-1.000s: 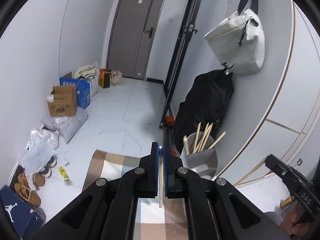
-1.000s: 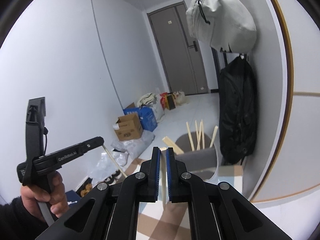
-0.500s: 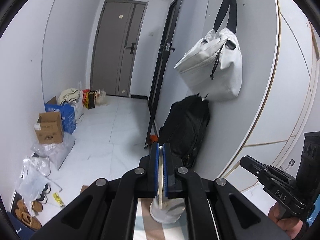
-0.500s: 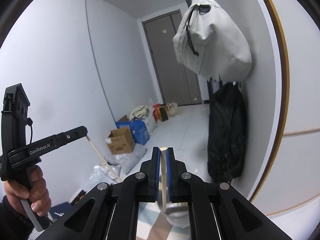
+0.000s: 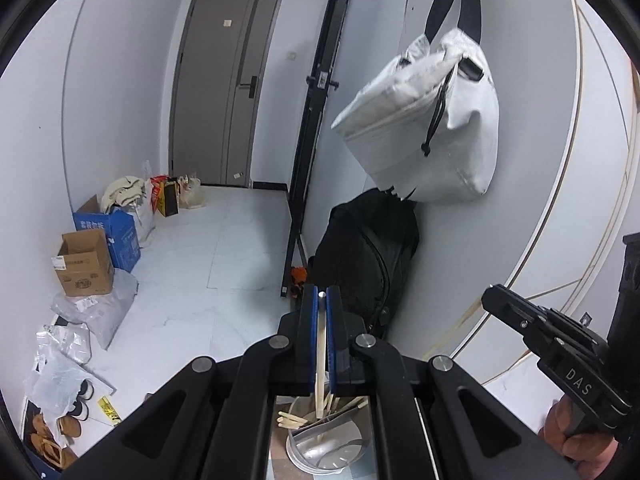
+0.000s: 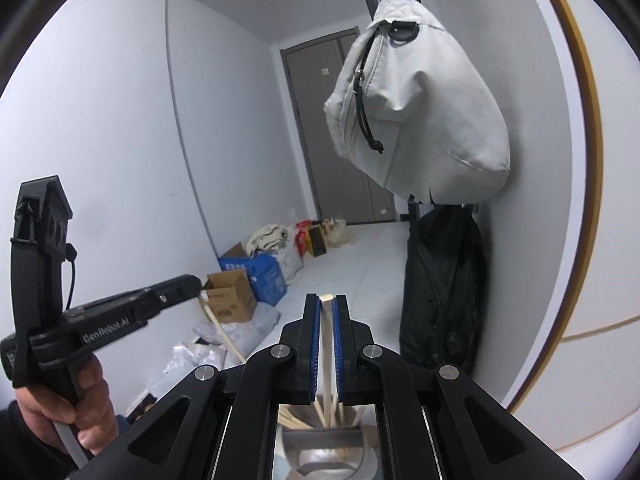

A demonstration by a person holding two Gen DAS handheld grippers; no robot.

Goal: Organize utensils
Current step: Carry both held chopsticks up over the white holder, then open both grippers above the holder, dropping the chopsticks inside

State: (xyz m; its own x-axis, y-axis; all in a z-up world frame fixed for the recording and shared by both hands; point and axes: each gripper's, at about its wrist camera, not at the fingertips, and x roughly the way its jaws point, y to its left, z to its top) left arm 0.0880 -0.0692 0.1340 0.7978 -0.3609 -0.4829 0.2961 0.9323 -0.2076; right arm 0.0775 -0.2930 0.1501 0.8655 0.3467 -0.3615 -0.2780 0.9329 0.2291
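Left gripper [image 5: 321, 300]: blue-padded jaws pinched on one pale wooden chopstick [image 5: 320, 364], its lower end dipping into the holder [image 5: 320, 454], a round, grey, glossy cup with several flat wooden sticks [image 5: 294, 420] leaning inside.

Right gripper [image 6: 327, 305]: jaws clamped on a second chopstick [image 6: 329, 360], square-tipped, above the same holder [image 6: 320, 452].

Left view only: shoes [image 5: 68, 426], crumpled plastic bags [image 5: 60, 360].

Both views: quilted white bag [image 5: 428, 120] hanging over a black backpack [image 5: 368, 256].
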